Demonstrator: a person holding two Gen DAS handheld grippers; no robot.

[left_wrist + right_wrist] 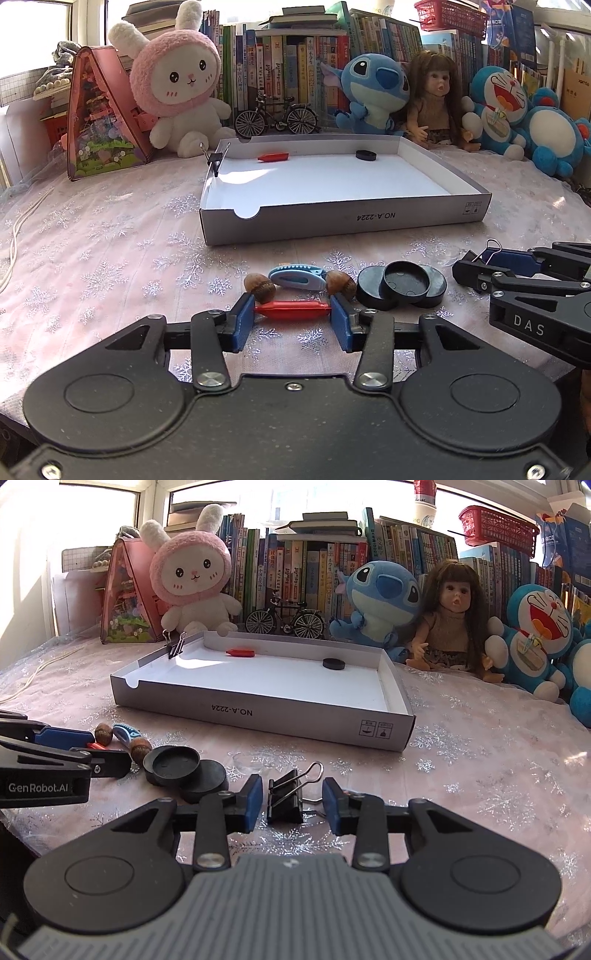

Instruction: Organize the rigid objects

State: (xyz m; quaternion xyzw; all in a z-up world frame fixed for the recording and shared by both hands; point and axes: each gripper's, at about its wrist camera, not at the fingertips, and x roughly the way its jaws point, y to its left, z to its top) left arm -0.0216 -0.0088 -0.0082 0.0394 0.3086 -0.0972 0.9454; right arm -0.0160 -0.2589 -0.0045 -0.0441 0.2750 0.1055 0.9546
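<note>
Rigid objects lie in a loose row on the table in front of a shallow white box (343, 218), which already holds a red piece (273, 157), a black disc (365, 155) and a binder clip (214, 160) on its rim. In the left wrist view, the left claw (292, 317) has its blue pads at either end of a red peg (291, 309), touching or nearly so, though whether it truly grips cannot be told. Behind it sit two acorns (259, 288), a blue clip (297, 277) and stacked black discs (400, 288). The peg looks light, stiff and smooth, so it may slip if pinched at its tapered ends; the thicker middle seems the surer hold

In the right wrist view, the right claw (291, 801) stands apart around a black binder clip (286, 801) resting on the table, with gaps on both sides. That clip seems light and hard; its flat body is probably the place to squeeze, not the springy wire handles
</note>
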